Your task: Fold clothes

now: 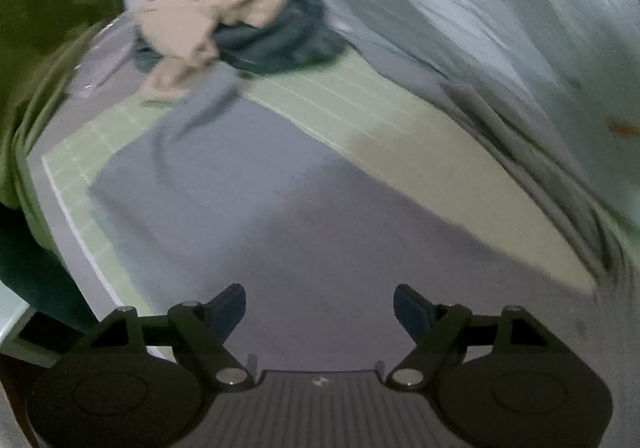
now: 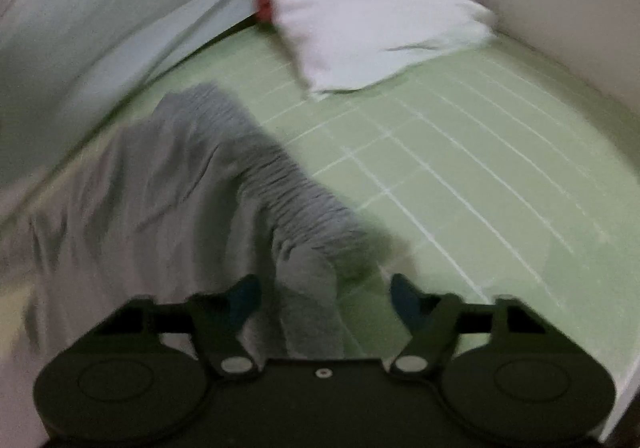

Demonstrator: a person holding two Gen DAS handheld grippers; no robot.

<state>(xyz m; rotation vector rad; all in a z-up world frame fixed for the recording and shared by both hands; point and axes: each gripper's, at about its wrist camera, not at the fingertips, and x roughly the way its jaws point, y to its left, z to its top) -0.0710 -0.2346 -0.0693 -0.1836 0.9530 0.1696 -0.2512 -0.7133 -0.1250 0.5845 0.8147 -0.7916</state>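
Right view: open green sheet (image 2: 460,167) from 1 to 4 o'clock, pillow (image 2: 372,19) blocking 12. Left view: clothes pile (image 1: 236,27) at 11, curtain (image 1: 500,47) crowding 1 to 3.

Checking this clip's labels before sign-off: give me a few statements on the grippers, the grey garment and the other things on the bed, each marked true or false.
1. The left gripper is open, with nothing between its fingers. True.
2. The right gripper is clamped shut on the grey garment. False: its jaws stand apart, with the cloth's elastic edge lying between them, ungripped.
3. The bed sheet is pale green with white grid lines. True.
4. A beige garment lies on top of a dark garment at the far end. True.
5. The white pillow lies on the grey garment. False: it lies on the sheet, apart from it.
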